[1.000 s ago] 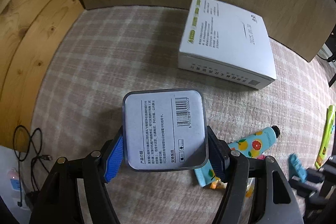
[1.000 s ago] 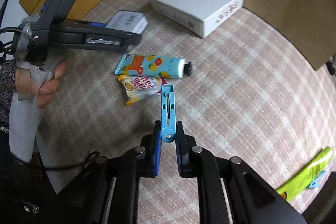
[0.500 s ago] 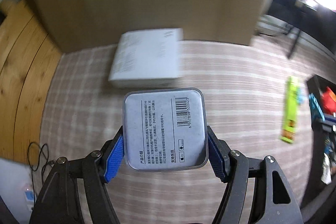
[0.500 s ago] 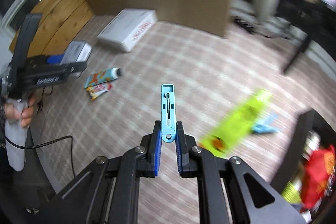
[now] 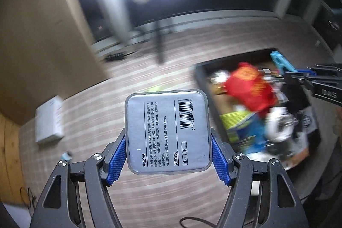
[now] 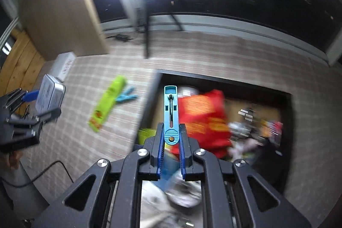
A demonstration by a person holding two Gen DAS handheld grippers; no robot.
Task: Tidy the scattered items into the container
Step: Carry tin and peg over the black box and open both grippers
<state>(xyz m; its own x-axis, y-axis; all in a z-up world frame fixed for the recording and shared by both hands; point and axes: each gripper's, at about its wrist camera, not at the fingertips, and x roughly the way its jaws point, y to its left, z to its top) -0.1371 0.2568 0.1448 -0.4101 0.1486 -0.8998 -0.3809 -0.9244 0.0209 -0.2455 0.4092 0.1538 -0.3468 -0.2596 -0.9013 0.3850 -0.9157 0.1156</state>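
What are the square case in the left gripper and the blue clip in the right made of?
Square case: likely tin, going by its dull grey sheen and rolled rim; paper label on top.
Blue clip: moulded plastic with a matte, uniform colour and a dark, probably metal spring.

The left gripper (image 5: pixel 167 156) is held up in the air, its two blue-padded fingers (image 5: pixel 117 157) pressed against opposite sides of a flat metal tin (image 5: pixel 167 131). The right gripper (image 6: pixel 171 153) is raised too, its blue pads nearly together, pinching the lower end of a blue clip (image 6: pixel 170 115) that points straight forward. Each gripper appears at the edge of the other's view.
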